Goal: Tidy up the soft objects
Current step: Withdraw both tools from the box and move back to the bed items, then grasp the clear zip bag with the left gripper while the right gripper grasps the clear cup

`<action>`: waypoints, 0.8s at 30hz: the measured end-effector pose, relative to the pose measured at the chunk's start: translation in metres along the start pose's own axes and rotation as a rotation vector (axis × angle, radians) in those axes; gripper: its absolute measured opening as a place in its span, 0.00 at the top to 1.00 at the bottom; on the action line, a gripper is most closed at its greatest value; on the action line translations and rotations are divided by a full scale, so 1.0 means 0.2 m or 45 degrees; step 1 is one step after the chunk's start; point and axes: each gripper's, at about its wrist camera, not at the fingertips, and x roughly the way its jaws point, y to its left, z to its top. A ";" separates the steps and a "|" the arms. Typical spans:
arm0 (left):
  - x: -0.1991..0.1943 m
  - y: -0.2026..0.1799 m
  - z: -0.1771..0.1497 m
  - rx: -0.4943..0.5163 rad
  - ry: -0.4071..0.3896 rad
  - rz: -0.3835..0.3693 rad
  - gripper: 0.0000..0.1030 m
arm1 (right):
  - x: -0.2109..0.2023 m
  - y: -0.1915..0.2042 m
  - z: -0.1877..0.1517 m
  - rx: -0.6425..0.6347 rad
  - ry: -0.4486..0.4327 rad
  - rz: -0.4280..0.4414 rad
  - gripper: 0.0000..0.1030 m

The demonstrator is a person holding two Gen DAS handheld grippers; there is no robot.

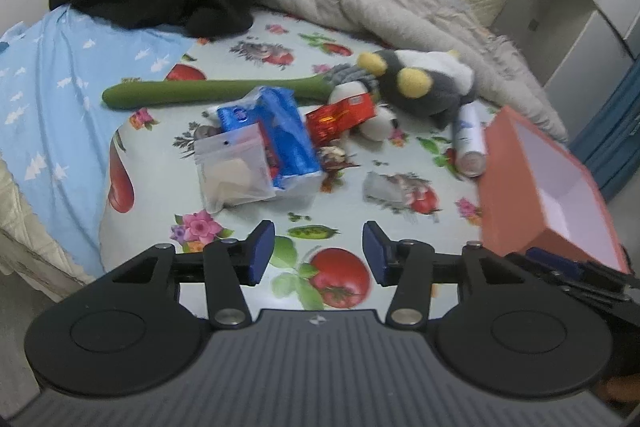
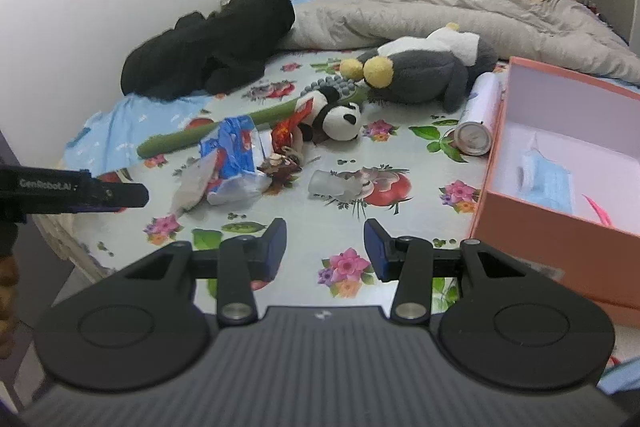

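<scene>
Right wrist view: only a blue face mask [image 2: 548,183] lies in the pink box [image 2: 560,247] at the bed's right edge; the grey plush [image 2: 432,71] and panda [image 2: 340,115] wait mid-bed. Both the left gripper [image 1: 318,253] and right gripper [image 2: 325,249] hang released, empty.

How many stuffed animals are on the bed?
2. A grey penguin lies near the blanket, and a small panda sits in front of it by the green stick. More could hide under the clothes.

Left gripper [image 1: 319,251] and right gripper [image 2: 325,247], fingers parted, empty.
</scene>
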 end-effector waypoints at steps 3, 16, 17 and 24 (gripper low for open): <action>0.11 0.02 0.01 -0.016 0.013 0.034 0.40 | 0.09 -0.04 0.02 -0.018 0.027 0.014 0.56; 0.50 0.08 0.12 0.062 -0.037 0.179 0.31 | 0.58 -0.14 0.13 -0.107 0.115 0.073 0.40; 0.53 0.09 0.12 0.052 -0.037 0.179 0.27 | 0.62 -0.14 0.14 -0.115 0.116 0.073 0.40; 0.65 0.16 0.12 -0.011 -0.047 0.175 0.20 | 0.81 -0.15 0.18 -0.143 0.113 0.080 0.40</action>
